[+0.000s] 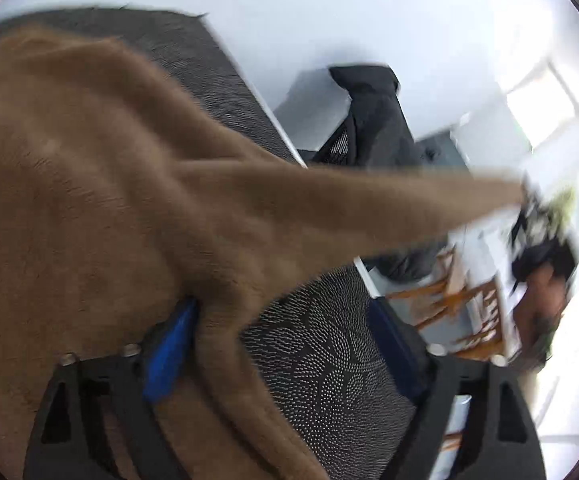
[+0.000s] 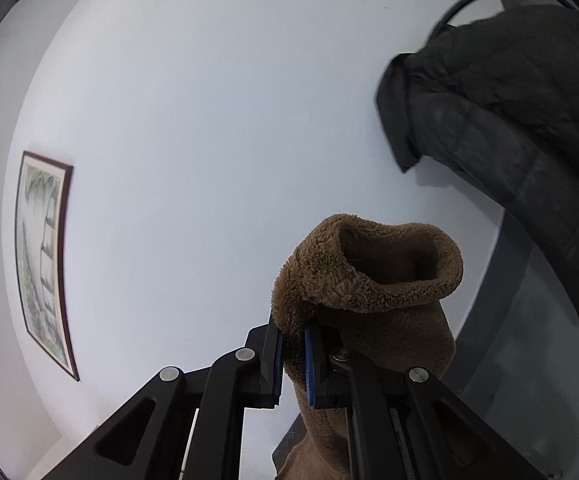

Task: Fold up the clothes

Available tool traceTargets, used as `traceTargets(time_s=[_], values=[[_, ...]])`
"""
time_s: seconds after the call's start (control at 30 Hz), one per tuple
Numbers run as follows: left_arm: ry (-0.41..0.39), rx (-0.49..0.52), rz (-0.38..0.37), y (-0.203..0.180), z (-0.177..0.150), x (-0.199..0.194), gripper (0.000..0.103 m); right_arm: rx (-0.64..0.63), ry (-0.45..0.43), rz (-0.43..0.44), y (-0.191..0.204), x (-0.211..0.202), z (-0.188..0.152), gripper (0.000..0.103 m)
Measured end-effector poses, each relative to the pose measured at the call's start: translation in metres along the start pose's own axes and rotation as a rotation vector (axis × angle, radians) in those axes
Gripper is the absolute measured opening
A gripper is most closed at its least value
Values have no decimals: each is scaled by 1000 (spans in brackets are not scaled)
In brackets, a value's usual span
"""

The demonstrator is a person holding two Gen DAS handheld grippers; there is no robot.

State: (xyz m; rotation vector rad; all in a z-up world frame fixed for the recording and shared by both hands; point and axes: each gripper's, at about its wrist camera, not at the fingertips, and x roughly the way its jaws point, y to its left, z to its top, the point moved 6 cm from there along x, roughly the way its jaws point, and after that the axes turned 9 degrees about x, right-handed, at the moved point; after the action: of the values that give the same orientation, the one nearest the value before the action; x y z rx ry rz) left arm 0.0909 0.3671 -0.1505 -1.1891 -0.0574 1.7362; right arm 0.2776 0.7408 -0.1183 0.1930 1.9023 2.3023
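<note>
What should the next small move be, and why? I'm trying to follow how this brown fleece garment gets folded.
Probably close the left gripper on the brown fleece garment draped across it: its jaws stand wide, while the right gripper already pinches an edge and holds it off the table.

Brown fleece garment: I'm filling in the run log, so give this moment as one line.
brown fleece garment: lifted | right hand-held gripper: shut on garment edge | left hand-held gripper: open, cloth draped over one finger | patterned mat: under garment

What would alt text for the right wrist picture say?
Black tongs pinch a fuzzy brown garment, its open cuff raised before a pale wall. A framed picture hangs left; a dark jacket hangs upper right.
</note>
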Motion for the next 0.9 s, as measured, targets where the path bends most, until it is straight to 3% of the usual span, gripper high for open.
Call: traceTargets(time_s=[0.13, 0.27, 0.37, 0.47, 0.6, 0.8, 0.9], values=[[-3, -29, -64, -6, 1, 6, 100, -72, 24, 31, 35, 27, -6, 9], [-34, -164, -247, 2, 5, -5, 100, -109, 61, 41, 56, 52, -21, 9], [-92, -243, -328, 16, 11, -30, 100, -144, 100, 65, 74, 69, -39, 9], [-183, -267, -310, 38, 17, -69, 100, -185, 160, 83, 90, 88, -67, 9], [-304, -313, -254, 80, 19, -126, 100, -288, 281, 71, 109, 123, -129, 9], [-403, -416, -158, 150, 1, -189, 100, -503, 547, -2, 120, 181, -269, 9], [-422, -460, -126, 175, -20, -210, 100, -625, 702, -75, 104, 203, -348, 9]])
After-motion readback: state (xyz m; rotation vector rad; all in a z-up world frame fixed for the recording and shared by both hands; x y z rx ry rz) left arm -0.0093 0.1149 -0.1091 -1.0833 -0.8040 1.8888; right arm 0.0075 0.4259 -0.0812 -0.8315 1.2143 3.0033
